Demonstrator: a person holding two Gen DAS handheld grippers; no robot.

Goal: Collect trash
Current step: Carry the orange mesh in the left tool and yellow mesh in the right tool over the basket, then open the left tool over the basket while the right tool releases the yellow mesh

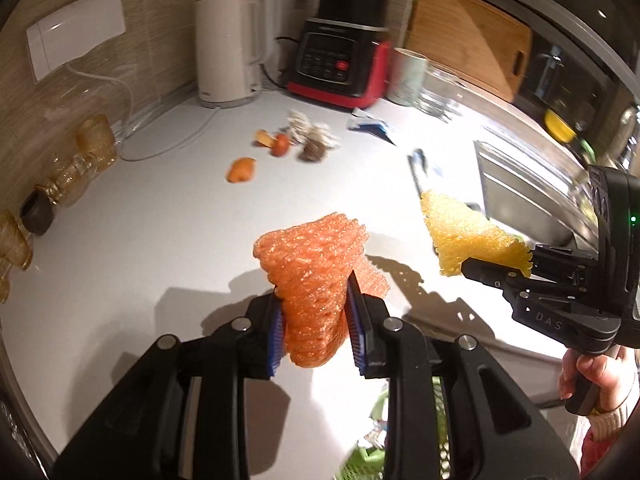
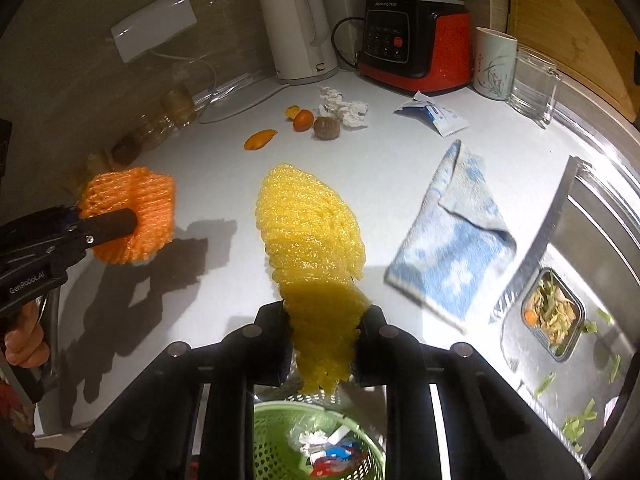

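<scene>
My left gripper (image 1: pixel 316 320) is shut on an orange foam fruit net (image 1: pixel 312 264), held above the white counter (image 1: pixel 160 240). From the right wrist view the same orange net (image 2: pixel 132 212) and left gripper (image 2: pixel 116 222) appear at the left. My right gripper (image 2: pixel 324 336) is shut on a yellow foam net (image 2: pixel 308 232), lifted over the counter; in the left wrist view this yellow net (image 1: pixel 464 236) hangs from the right gripper (image 1: pixel 500 272). A green mesh basket (image 2: pixel 280 440) with wrappers inside sits below the counter edge. Orange peels (image 2: pixel 260 139), crumpled tissue (image 2: pixel 344 108) and a blue-white wrapper (image 2: pixel 436 114) lie farther back.
A white kettle (image 2: pixel 298 28), a red-black blender base (image 2: pixel 416 40), a mug (image 2: pixel 494 64) and a glass (image 2: pixel 534 84) line the back wall. A blue-white cloth (image 2: pixel 452 240) lies right of centre. The steel sink (image 2: pixel 580 280) holds a food container (image 2: pixel 552 312). Amber glasses (image 1: pixel 80 160) stand left.
</scene>
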